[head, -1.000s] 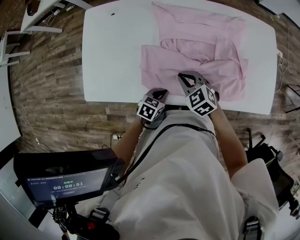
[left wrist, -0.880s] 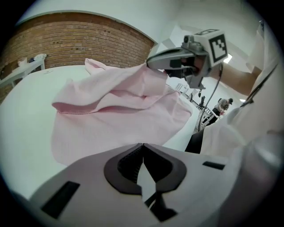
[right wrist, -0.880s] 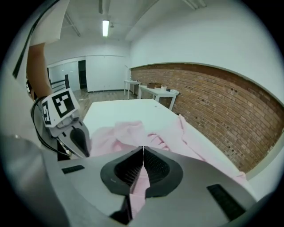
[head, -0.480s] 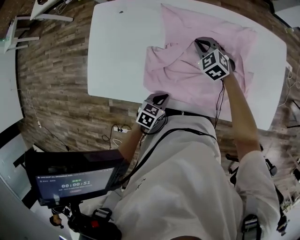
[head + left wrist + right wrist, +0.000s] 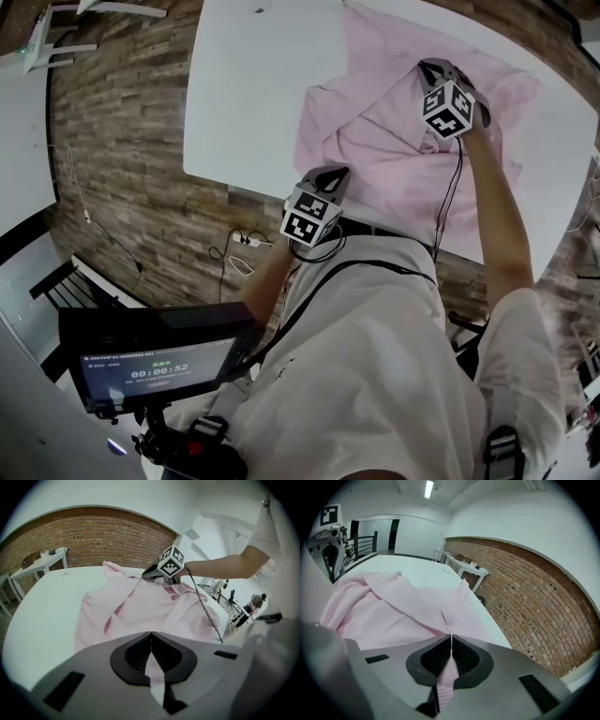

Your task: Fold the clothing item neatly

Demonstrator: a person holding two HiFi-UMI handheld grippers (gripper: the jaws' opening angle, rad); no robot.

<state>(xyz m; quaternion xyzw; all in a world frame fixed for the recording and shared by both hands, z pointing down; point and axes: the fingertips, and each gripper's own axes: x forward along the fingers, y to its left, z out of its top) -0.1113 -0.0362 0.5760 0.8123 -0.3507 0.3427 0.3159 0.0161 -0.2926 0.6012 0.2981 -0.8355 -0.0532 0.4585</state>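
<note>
The person wears a white short-sleeved shirt (image 5: 375,366) crossed by a thin black strap (image 5: 311,292). The left gripper (image 5: 334,174) and the right gripper (image 5: 434,67) each have a smooth grey shell, black ribbed pads (image 5: 137,652) and a white cube with black square markers (image 5: 447,108). A thin black cable (image 5: 453,187) runs from the right one.

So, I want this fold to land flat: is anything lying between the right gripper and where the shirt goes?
Nothing visible does: the right gripper and left gripper are both shut on the pink shirt, with only white table around it.
</note>
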